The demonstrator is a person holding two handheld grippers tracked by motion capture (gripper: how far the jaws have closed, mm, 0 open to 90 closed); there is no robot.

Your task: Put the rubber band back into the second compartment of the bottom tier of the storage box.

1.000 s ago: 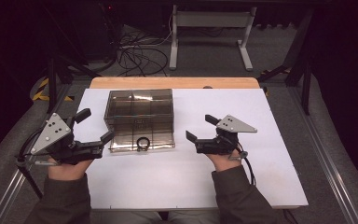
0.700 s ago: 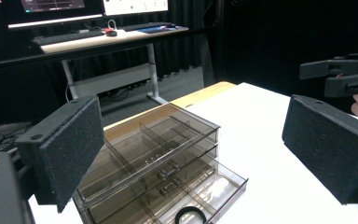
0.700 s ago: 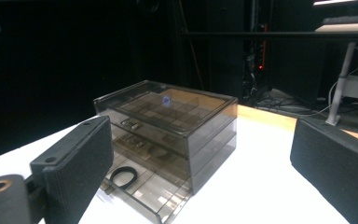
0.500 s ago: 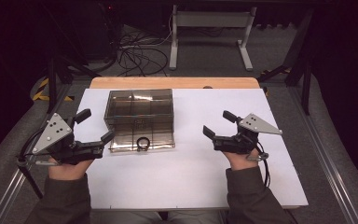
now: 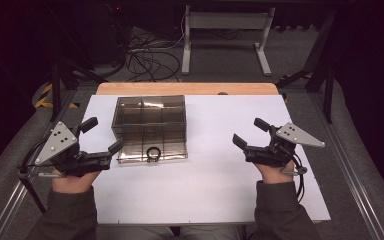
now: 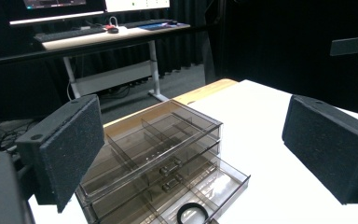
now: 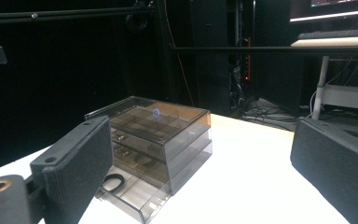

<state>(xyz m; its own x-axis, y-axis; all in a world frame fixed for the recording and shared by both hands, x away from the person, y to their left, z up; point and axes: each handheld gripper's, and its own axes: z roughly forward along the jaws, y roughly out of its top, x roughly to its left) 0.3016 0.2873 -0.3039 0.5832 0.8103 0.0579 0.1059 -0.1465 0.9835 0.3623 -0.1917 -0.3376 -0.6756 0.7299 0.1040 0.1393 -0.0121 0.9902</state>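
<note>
Smoky translucent plastic forms the small drawer unit point(image 5: 149, 126) standing on the white desk point(image 5: 215, 175), its bottom drawer point(image 6: 200, 196) pulled out with a black ring point(image 5: 153, 153) lying in its front compartment. No writing can be read on the unit. Left claw point(image 5: 101, 136) hovers just beside the unit, jaws spread, released; right claw point(image 5: 246, 132) sits well apart from the unit, likewise released.

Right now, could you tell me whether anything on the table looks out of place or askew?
Only one thing: the bottom drawer of the clear drawer box stands pulled out, with a black ring lying in it. The upper drawers sit flush.
</note>
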